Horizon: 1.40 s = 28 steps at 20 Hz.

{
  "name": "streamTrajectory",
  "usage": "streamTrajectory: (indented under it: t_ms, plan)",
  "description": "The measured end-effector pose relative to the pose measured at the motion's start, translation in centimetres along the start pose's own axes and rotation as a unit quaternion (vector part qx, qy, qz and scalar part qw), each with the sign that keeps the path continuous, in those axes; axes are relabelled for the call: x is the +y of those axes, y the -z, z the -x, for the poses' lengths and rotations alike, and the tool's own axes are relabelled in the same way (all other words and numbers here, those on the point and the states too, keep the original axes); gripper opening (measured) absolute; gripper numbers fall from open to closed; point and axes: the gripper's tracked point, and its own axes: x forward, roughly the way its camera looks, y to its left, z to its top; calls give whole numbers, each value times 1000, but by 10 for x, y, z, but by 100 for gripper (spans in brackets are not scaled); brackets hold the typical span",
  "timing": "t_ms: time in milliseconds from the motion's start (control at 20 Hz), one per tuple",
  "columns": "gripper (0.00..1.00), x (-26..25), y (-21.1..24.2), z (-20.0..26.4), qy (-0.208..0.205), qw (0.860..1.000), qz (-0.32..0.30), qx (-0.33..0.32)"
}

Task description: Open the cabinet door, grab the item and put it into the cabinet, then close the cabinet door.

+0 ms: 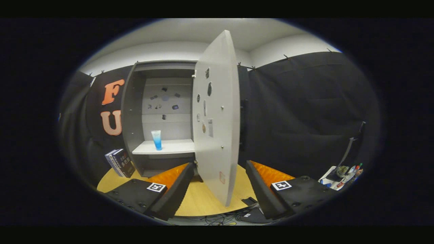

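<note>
While the cabinet door (pixel 217 115) stands swung open, its lower edge between the fingers, the gripper (pixel 219 189) is spread wide and holds nothing, and the blue tube (pixel 156 139) stands upright on the shelf (pixel 169 147) inside the cabinet (pixel 134 112), beyond the fingers.

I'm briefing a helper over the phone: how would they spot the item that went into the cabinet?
Find the grey cabinet with its door swung open, beyond the open fingers. On its white shelf stands the tube, upright, blue fading to clear, alone there.
</note>
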Motion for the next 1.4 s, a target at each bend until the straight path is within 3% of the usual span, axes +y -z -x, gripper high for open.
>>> streamTrajectory:
  t_ms: [250,450,850,1400]
  plan:
    - [98,-59,16,-23,48,999,-10,22]
    - [98,-77,30,-48,56,998,-13,39]
    - [95,-73,50,-72,49,997,-16,59]
    - [94,-42,56,-56,53,997,-31,56]
